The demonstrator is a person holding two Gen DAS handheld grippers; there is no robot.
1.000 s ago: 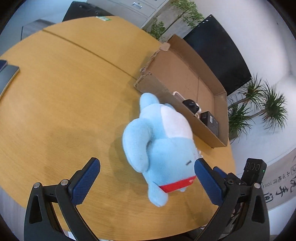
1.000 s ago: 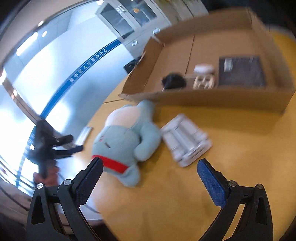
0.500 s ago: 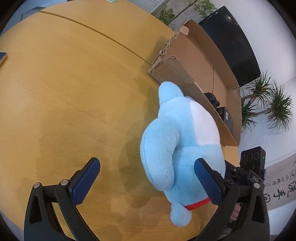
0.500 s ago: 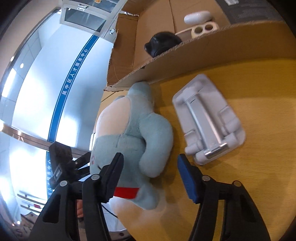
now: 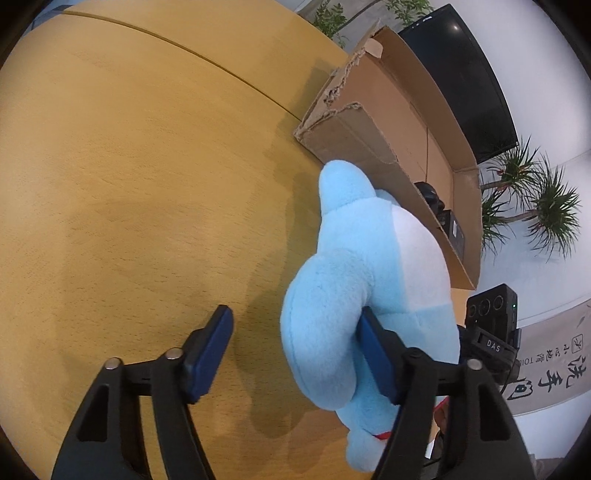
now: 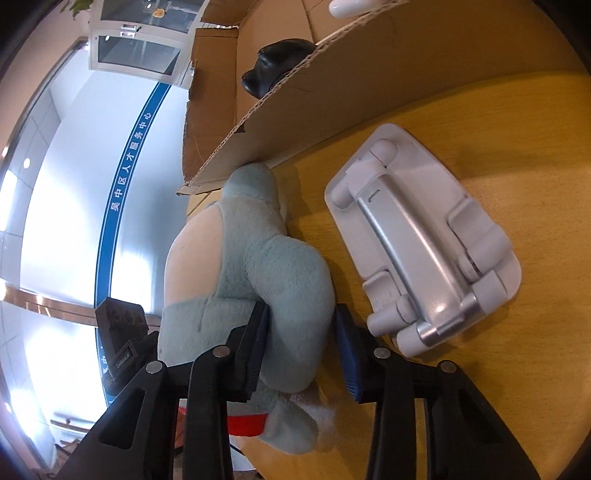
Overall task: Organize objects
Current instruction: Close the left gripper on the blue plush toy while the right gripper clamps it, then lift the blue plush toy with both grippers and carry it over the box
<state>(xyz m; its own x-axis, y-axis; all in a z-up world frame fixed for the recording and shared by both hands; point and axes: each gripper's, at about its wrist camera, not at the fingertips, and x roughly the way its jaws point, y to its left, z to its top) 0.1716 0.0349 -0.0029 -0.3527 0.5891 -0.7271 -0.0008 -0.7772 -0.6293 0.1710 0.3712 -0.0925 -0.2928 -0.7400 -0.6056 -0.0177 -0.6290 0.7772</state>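
A light blue plush toy (image 5: 373, 280) with a white belly and a red band lies on the round wooden table (image 5: 129, 177) against the cardboard box (image 5: 373, 122). My left gripper (image 5: 295, 350) straddles one plush arm; its right finger is tucked behind that arm, its left finger stands apart, so it is partly closed. My right gripper (image 6: 301, 341) is shut on the toy's other arm (image 6: 295, 291), both pads pressed into it. The toy also shows in the right wrist view (image 6: 240, 258).
A white and silver folded phone stand (image 6: 424, 254) lies on the table right of the toy. The box (image 6: 295, 110) holds a black object (image 6: 280, 62), a white item (image 6: 354, 5) and a dark box (image 5: 456, 229). Potted plants (image 5: 532, 199) stand beyond the table.
Both grippers have moved in onto the toy and narrowed. The right gripper has closed on one plush arm; the left gripper's jaws have come closer around the other arm.
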